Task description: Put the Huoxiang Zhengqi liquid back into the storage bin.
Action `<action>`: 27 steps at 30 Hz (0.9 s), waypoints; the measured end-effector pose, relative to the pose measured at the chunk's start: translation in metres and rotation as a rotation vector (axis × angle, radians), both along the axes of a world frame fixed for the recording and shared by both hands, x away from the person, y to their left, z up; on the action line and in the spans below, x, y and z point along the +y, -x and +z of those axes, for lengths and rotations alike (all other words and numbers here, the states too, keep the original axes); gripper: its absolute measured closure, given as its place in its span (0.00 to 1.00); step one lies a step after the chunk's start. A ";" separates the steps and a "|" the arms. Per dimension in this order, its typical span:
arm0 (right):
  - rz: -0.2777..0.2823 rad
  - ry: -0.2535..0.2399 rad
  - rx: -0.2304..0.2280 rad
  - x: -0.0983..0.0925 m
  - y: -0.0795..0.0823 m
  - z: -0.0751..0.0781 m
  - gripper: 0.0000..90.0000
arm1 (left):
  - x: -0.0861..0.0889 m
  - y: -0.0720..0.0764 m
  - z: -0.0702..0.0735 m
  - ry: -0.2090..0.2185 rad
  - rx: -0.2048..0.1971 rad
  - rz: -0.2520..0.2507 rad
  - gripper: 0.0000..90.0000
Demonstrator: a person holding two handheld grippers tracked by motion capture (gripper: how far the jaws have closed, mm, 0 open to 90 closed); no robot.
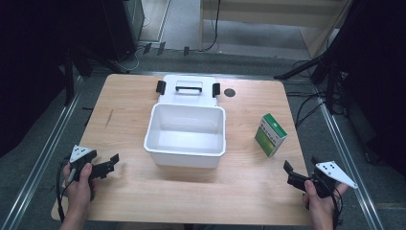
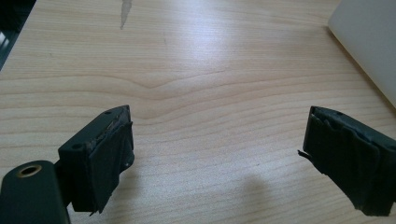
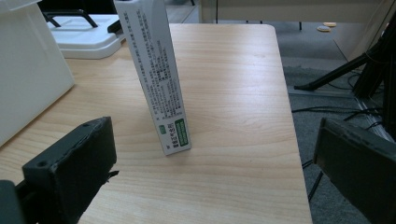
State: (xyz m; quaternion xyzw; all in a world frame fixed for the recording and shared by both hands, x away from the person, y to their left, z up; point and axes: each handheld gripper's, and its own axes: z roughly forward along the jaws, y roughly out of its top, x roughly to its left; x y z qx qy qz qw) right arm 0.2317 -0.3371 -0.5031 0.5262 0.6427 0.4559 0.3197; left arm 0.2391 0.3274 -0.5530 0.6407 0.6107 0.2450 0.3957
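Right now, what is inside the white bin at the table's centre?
Nothing visible: the white bin shows a bare white floor and walls in the high view. Its near wall hides a thin strip of floor. Its lid lies behind it.

A green-and-white box [image 1: 271, 135] stands upright on the table, just ahead of the right gripper [image 1: 289, 173]; the white bin [image 1: 186, 135] is empty.

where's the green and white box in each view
High view: green and white box stands right of the white bin.
Left gripper view: I can't place it here.
Right gripper view: upper centre-left, narrow printed side facing.
Shared landmark: the white bin, at left edge there.
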 end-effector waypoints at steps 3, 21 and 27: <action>0.012 0.021 0.007 0.000 -0.002 0.005 0.00 | 0.000 0.000 0.000 -0.002 0.000 0.001 0.10; 0.084 0.182 0.287 0.010 -0.030 0.034 0.00 | 0.000 0.000 0.000 0.000 -0.001 0.001 0.10; 0.102 0.219 0.436 0.014 -0.045 0.038 0.00 | 0.000 0.000 0.000 0.000 -0.001 0.001 0.10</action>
